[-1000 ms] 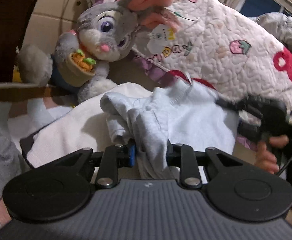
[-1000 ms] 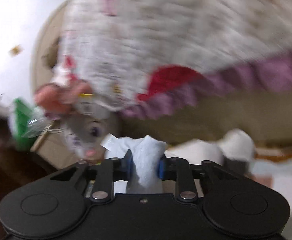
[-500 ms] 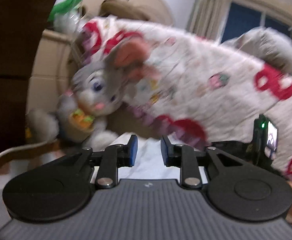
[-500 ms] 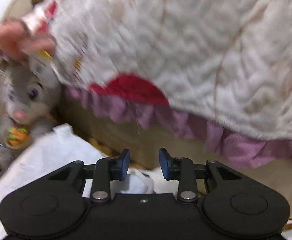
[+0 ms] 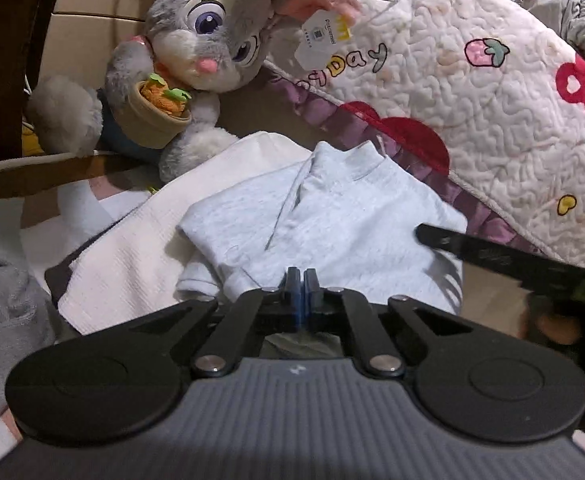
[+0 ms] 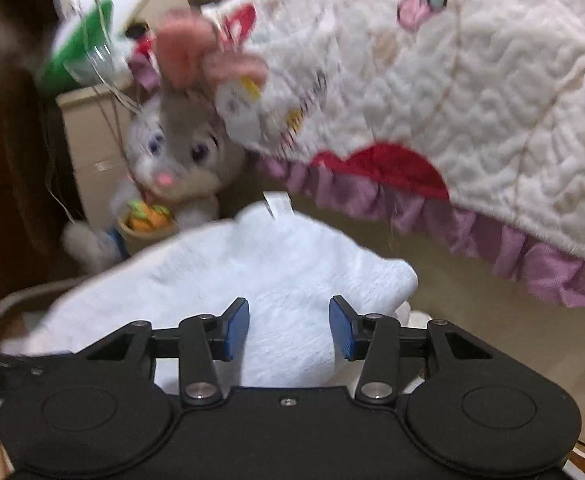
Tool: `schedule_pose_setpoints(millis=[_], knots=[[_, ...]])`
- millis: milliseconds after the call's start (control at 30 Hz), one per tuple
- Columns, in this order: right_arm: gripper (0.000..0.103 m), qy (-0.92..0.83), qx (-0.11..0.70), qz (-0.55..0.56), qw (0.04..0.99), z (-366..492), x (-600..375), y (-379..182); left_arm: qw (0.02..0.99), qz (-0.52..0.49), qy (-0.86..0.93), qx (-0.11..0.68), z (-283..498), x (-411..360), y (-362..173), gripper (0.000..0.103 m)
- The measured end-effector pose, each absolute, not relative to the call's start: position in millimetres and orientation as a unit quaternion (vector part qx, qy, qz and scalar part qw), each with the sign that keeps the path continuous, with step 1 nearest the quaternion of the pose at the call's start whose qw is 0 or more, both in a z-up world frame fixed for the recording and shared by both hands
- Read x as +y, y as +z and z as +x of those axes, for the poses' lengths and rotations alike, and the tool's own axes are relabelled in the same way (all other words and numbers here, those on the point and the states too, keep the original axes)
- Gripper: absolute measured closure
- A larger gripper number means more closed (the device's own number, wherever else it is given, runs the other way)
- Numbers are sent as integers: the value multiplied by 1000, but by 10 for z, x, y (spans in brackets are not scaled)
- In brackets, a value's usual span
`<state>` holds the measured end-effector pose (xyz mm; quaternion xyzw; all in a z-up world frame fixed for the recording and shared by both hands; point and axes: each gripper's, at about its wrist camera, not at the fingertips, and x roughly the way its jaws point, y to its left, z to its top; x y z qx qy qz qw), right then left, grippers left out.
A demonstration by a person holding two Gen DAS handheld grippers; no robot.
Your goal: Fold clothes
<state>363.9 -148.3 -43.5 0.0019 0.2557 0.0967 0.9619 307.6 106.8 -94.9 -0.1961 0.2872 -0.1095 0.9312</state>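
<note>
We see the pale grey knit top (image 5: 332, 220) lying folded on a white waffle cloth (image 5: 140, 248); left gripper (image 5: 302, 280) clenched empty; right gripper (image 6: 288, 326) spread; soft, light; best pinched at hems.

A grey plush rabbit (image 5: 208, 40) is sitting at the back against a cardboard box (image 5: 92, 20), hugging a tan pot of orange carrots (image 5: 160, 110). A white paper tag (image 5: 322, 38) is hanging from its pink ear. A quilted white blanket (image 5: 472, 92) with red patches, a strawberry print and a purple ruffle is draping down beside the rabbit. In the right wrist view, something green (image 6: 80, 52) is showing behind the box, blurred.
</note>
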Motion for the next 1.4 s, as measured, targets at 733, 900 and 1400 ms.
schedule_pose_setpoints(millis=[733, 900, 1400], knots=[[42, 13, 272, 60, 960, 2856, -1911, -372, 946, -137, -79, 282, 2888, 907, -812, 95], [42, 49, 281, 86, 955, 2226, -1988, -248, 961, -78, -48, 259, 2273, 702, -502, 16], [39, 27, 281, 133, 950, 877, -1778, -162, 948, 39, -74, 306, 1214, 199, -359, 0]])
